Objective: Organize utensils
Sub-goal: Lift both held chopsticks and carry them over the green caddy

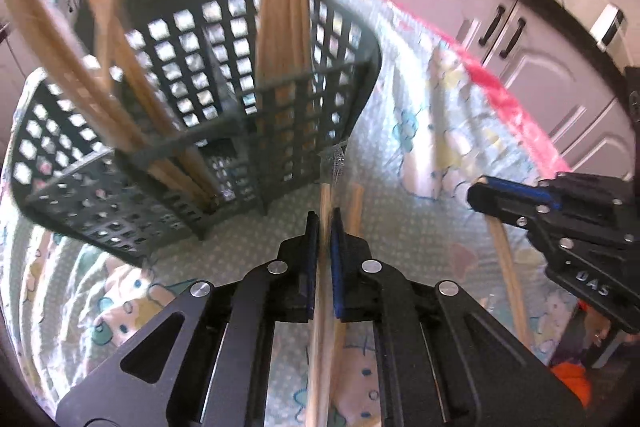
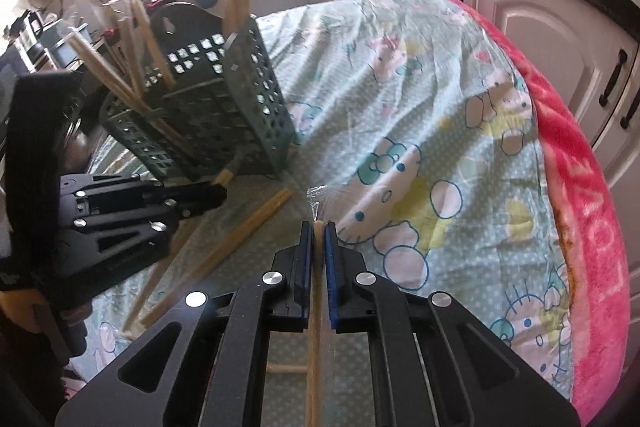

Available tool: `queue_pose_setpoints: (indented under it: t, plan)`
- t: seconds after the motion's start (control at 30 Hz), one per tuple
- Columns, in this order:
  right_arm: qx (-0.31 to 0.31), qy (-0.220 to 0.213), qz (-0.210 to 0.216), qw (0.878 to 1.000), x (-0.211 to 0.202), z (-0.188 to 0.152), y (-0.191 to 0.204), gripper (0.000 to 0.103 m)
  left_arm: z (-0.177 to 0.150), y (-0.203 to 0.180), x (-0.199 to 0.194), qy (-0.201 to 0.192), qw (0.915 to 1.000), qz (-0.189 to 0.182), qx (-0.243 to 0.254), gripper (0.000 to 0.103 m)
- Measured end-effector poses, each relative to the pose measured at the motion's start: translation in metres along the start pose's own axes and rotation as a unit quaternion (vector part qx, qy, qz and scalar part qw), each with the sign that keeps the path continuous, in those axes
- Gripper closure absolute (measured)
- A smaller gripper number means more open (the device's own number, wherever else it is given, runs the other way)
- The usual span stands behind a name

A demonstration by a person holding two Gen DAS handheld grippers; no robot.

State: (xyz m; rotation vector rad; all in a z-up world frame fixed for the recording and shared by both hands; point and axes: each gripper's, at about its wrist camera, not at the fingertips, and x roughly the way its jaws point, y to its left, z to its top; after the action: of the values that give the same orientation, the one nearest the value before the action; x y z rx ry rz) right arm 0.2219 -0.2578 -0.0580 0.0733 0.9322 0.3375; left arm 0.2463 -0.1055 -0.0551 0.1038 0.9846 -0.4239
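Observation:
A dark green lattice utensil basket (image 1: pixel 280 115) stands on the cartoon-print cloth, with several wooden chopsticks (image 1: pixel 284 7) upright in its compartments. Just in front of it, my left gripper (image 1: pixel 325 223) is shut on a plastic-wrapped pair of wooden chopsticks (image 1: pixel 322 327). A further stick (image 1: pixel 355 207) lies beside its right finger. My right gripper (image 2: pixel 319 231) is shut on another wooden chopstick (image 2: pixel 314 347) with a clear wrapper at its tip. It also shows at the right of the left wrist view as the right gripper (image 1: pixel 476 191). The left gripper (image 2: pixel 220 195) appears left of the basket (image 2: pixel 224 107).
Loose chopsticks (image 2: pixel 240 235) lie on the cloth (image 2: pixel 400 87) between the two grippers. A pink blanket (image 2: pixel 580 207) borders the cloth on the right. White cabinets (image 2: pixel 540 39) with black handles stand behind, and a cluttered counter (image 2: pixel 60 27) lies beyond the basket.

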Motion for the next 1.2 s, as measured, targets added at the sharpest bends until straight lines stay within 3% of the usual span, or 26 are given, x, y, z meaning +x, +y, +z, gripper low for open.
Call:
queue_pose_setpoints:
  t: [0.53, 0.9, 1.2]
  plan:
    - [-0.066, -0.08, 0.031, 0.994, -0.058, 0.011, 0.049, 0.097, -0.021, 0.028, -0.107, -0.117, 0.9915, -0.029, -0.049, 0.1]
    - [-0.097, -0.131, 0.05, 0.985, -0.092, 0.015, 0.08, 0.097, -0.028, 0.044, -0.151, -0.177, 0.9803, -0.029, -0.082, 0.1]
    - [-0.121, -0.194, 0.064, 0.971, -0.123, 0.024, 0.105, 0.097, -0.028, 0.059, -0.183, -0.218, 0.9702, -0.021, -0.103, 0.1]
